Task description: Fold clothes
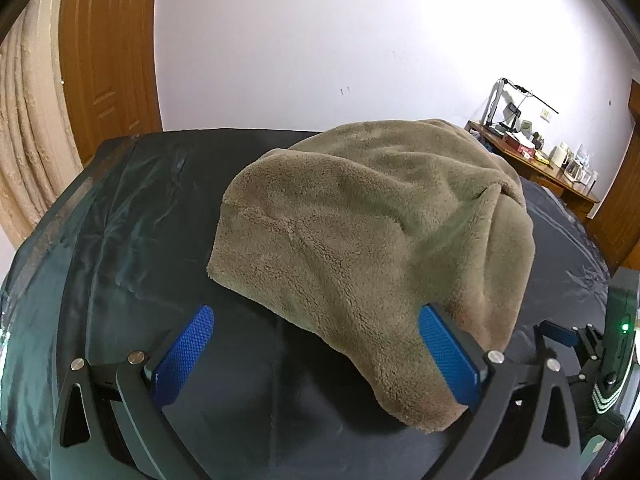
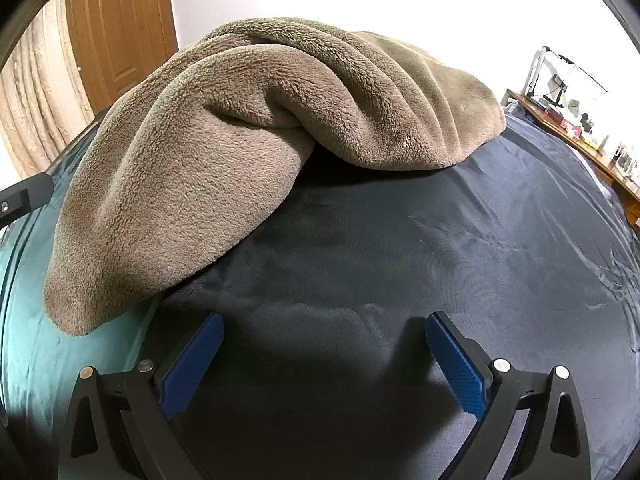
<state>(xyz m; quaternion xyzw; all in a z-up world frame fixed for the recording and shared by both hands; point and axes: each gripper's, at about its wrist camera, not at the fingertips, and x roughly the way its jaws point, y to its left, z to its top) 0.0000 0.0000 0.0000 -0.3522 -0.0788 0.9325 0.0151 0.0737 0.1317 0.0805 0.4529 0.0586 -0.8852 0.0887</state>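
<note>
A brown fleece garment lies bunched on a dark bed cover. My left gripper is open, its blue pads wide apart, with the garment's near corner hanging between them and touching the right pad. In the right wrist view the same fleece garment lies in thick folds ahead and to the left. My right gripper is open and empty above the dark cover, just short of the garment's near edge. Part of the right gripper shows at the left view's right edge.
A wooden door and a cream curtain stand at the back left. A wooden desk with bottles and a lamp stands at the back right against the white wall. The bed's green left edge drops off.
</note>
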